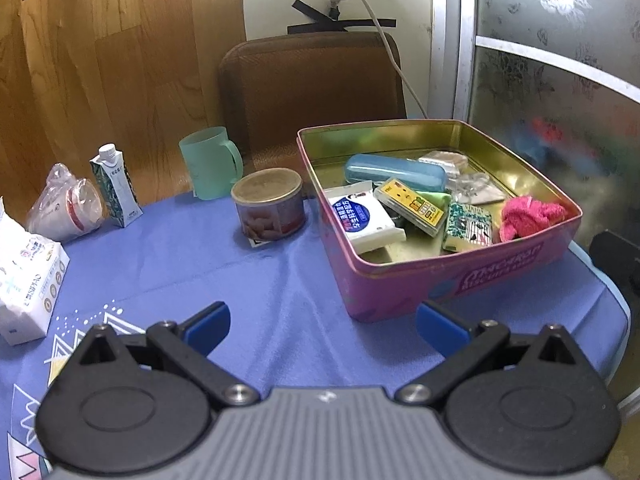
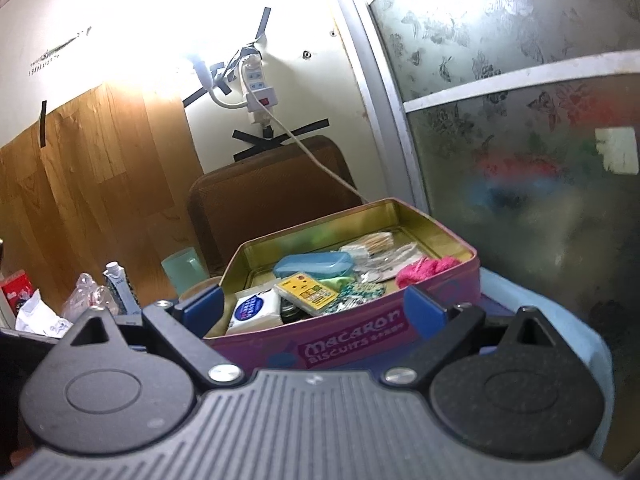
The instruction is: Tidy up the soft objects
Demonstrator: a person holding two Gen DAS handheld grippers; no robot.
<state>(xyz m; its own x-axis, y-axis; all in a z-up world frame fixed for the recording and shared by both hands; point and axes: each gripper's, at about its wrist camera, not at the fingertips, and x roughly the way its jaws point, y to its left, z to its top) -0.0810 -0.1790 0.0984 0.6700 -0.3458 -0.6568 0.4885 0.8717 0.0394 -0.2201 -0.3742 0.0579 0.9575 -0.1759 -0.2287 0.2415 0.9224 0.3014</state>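
A pink biscuit tin [image 1: 440, 276] stands open on the blue tablecloth [image 1: 168, 264]. Inside lie a pink fluffy cloth [image 1: 528, 216], a white tissue pack [image 1: 364, 220], a blue case [image 1: 394, 172], a yellow card pack [image 1: 416, 204] and a green patterned pouch [image 1: 466, 226]. My left gripper [image 1: 324, 326] is open and empty, low over the cloth just in front of the tin. My right gripper [image 2: 312, 306] is open and empty, close to the tin's [image 2: 348, 344] front wall. The pink cloth [image 2: 428, 268] and tissue pack [image 2: 256, 312] also show in the right wrist view.
A food can [image 1: 270, 204], a green mug [image 1: 210, 162], a small carton [image 1: 116, 188], bagged cups [image 1: 66, 208] and a large tissue pack [image 1: 26, 276] sit left of the tin. A brown chair back [image 1: 312, 88] stands behind the table. A frosted glass door [image 1: 560, 80] is at right.
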